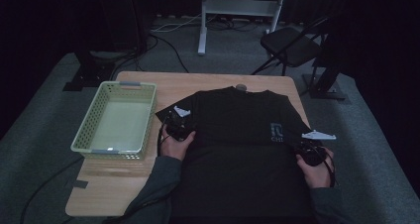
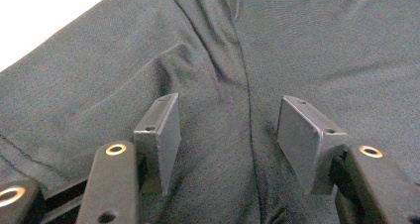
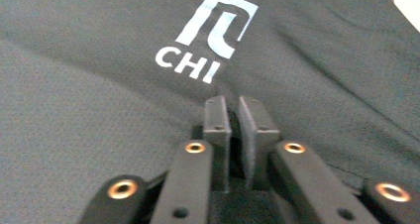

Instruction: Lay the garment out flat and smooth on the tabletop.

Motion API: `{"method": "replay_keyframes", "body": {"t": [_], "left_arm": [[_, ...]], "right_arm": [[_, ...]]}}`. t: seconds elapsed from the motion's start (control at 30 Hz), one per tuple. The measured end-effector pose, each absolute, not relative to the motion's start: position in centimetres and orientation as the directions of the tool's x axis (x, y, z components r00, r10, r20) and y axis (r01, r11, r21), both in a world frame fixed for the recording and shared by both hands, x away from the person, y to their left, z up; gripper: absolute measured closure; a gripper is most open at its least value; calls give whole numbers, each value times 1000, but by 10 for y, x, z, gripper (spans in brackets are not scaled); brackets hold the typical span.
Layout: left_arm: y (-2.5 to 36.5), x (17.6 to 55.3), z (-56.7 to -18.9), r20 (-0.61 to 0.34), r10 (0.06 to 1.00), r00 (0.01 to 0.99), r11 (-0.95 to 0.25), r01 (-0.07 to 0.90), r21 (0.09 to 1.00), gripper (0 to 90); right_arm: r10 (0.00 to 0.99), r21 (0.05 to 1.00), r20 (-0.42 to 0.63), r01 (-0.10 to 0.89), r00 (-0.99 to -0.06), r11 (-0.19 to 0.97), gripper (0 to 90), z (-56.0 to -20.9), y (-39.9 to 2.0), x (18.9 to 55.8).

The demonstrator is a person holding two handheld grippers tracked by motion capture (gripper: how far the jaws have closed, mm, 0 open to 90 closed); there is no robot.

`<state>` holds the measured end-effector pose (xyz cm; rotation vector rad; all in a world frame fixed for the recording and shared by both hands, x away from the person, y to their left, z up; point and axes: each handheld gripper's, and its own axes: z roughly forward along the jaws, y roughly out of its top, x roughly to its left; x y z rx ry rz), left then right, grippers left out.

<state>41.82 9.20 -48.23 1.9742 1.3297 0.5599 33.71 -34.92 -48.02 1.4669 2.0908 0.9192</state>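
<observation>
We read one mark: on the black short-sleeved fabric T-shirt [image 3: 99, 110] a pale-blue printed logo [image 3: 216, 26], a squared, arch-like sign, stood over the capital letters "CHI" in white. In the high view we saw that same print on the shirt's chest, too small to read. Nothing else bore lettering.

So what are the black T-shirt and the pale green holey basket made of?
The black T-shirt looks like soft, matte knit fabric: it creases, and fine weave shows close up. The pale green basket looks like smooth moulded plastic, with stiff walls and even holes.
</observation>
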Motion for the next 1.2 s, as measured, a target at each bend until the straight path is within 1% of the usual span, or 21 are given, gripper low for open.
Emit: {"method": "replay_keyframes", "body": {"t": [0.17, 0.3, 0.47, 0.8, 1.2], "left_arm": [[92, 418, -482, -24, 923, 385, -244, 630, 737, 434], [92, 418, -482, -25, 923, 385, -244, 631, 737, 434], [92, 418, -482, -23, 923, 385, -245, 630, 737, 432], [92, 417, -482, -21, 923, 385, -247, 631, 736, 432], [93, 414, -482, -21, 919, 394, -253, 629, 735, 425]], "right_arm": [[934, 720, 1, 649, -357, 247, 869, -479, -347, 337], [938, 726, 2, 646, -345, 236, 869, -478, -348, 337], [943, 731, -26, 637, -333, 245, 869, -475, -347, 336], [950, 736, -29, 637, -311, 231, 868, -472, -353, 339], [950, 738, -39, 631, -310, 237, 865, -472, -357, 338]]}}
